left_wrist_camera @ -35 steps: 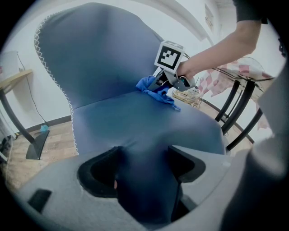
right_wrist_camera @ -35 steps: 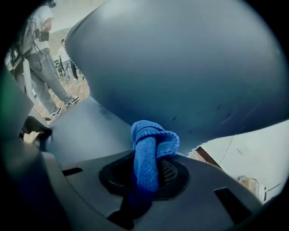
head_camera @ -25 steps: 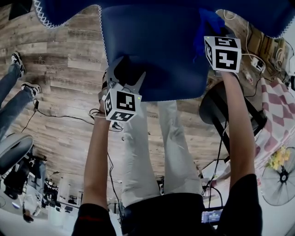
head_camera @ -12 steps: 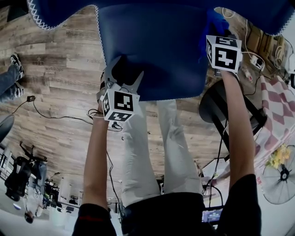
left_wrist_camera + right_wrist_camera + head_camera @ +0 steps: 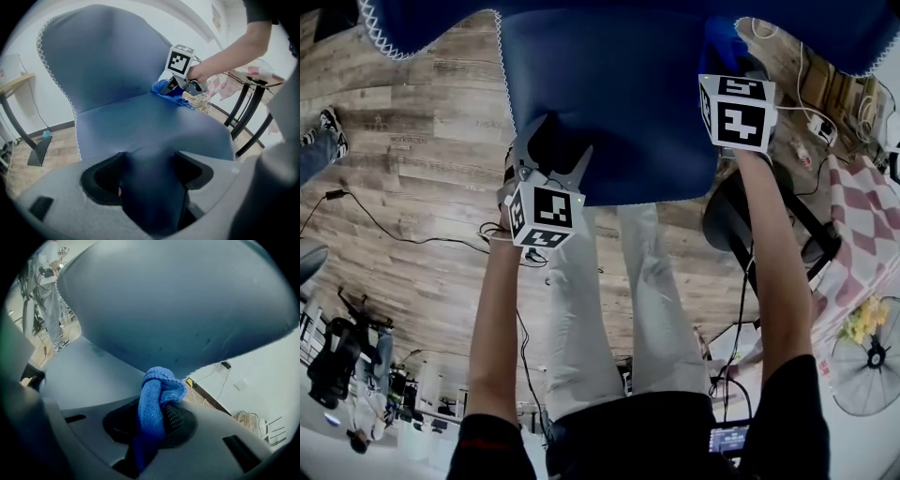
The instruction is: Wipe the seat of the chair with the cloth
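- Blue fabric covers most of the scene. The dark blue padded seat [image 5: 609, 103] of the chair fills the top of the head view, above a wood-plank floor [image 5: 422, 187].
- The left gripper [image 5: 151, 187] has its jaws pinched shut on the seat's front edge, with the fabric bunched between them. This grip likely steadies the chair against sliding or turning under the wiping.
- The right gripper [image 5: 154, 427] is clamped on a bright blue knitted cloth [image 5: 158, 394]. A folded wad stands out past the jaws, so that cloth — not plastic — meets the upholstery.
- The cloth sits at the seat's far right corner, close under the curved backrest [image 5: 103, 61] — a spot from which a stroke could be drawn toward the front edge.
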`<state>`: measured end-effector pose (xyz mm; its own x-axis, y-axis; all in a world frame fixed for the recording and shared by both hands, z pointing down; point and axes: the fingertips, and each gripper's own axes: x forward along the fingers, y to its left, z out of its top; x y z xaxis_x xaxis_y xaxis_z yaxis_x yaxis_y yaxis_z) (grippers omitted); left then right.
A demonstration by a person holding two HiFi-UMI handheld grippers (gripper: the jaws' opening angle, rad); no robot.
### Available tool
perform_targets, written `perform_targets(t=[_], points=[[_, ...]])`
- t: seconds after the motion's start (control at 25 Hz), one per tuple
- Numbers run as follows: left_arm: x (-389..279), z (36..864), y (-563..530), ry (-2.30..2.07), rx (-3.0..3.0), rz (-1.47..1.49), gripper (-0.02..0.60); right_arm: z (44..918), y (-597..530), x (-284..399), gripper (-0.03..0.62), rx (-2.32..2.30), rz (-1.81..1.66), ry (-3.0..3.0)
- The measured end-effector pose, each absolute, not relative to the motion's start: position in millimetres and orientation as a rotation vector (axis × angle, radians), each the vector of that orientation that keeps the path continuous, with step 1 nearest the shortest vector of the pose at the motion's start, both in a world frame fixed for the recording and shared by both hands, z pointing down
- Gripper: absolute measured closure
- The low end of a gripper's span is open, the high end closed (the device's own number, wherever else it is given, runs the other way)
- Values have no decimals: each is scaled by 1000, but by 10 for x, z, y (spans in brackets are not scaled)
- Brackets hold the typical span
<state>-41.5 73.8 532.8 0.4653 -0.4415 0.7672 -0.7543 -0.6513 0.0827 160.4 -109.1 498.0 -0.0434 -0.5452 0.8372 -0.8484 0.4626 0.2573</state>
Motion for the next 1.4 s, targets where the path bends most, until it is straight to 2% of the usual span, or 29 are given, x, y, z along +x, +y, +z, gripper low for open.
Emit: perform_targets(t=[1.4], points=[[-431, 5327, 734, -1016, 2317, 1012, 239, 5019, -865, 114, 537, 1050, 411, -1923]])
